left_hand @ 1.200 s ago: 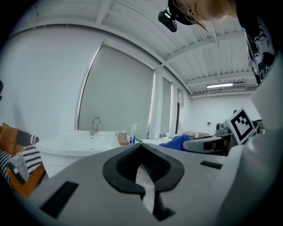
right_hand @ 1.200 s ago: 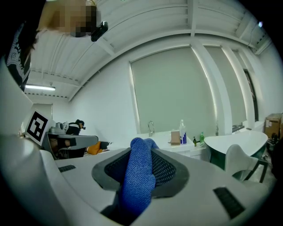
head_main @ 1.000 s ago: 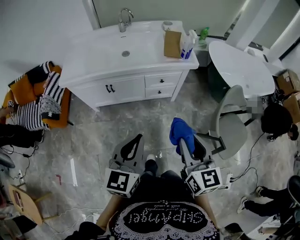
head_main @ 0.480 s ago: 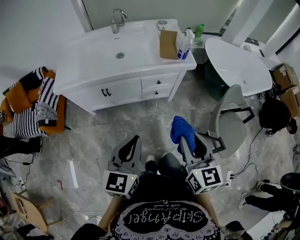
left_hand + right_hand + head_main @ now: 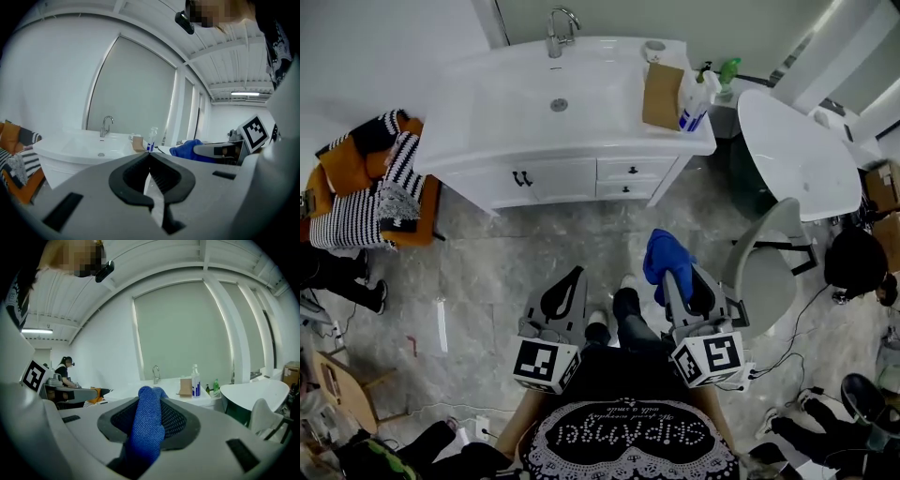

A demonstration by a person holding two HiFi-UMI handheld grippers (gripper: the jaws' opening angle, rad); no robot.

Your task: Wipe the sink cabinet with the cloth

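While the right gripper (image 5: 667,281) has its jaws clamped on the blue cloth (image 5: 664,253), which bunches out past their tips, the left gripper (image 5: 577,275) is closed, tips together on nothing. Both hang over the grey floor (image 5: 534,262). Farther off, well apart, stands the white sink cabinet (image 5: 553,176), a spray bottle (image 5: 692,98) at its right end.

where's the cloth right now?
Head view, right of centre: the blue cloth is clamped in the right gripper, over the floor short of the sink cabinet, beside the grey chair.
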